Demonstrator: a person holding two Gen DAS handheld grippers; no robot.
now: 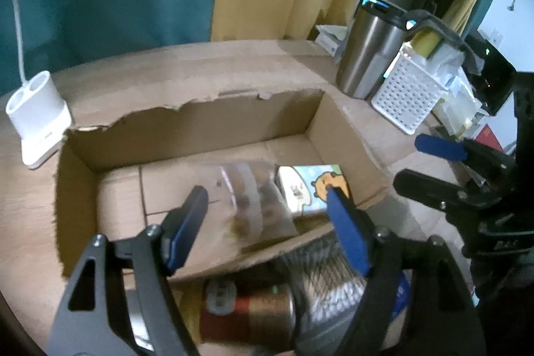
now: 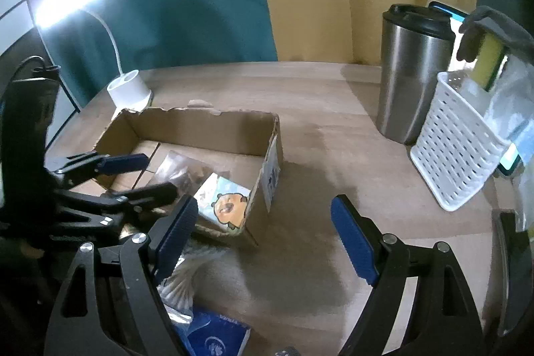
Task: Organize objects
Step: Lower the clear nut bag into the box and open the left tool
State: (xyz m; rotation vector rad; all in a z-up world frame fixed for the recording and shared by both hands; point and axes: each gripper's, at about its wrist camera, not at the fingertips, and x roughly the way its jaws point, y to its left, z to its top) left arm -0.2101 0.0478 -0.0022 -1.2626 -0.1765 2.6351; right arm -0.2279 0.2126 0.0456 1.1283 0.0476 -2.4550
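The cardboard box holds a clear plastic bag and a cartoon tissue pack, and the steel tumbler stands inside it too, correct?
Not quite. The cardboard box does hold the clear plastic bag and the cartoon tissue pack, but the steel tumbler stands outside it on the table, beside the white perforated basket. The right wrist view shows this.

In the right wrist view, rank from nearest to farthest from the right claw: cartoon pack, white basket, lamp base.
1. Cartoon pack, in the cardboard box, left of the right claw.
2. White basket, right.
3. Lamp base, far left.
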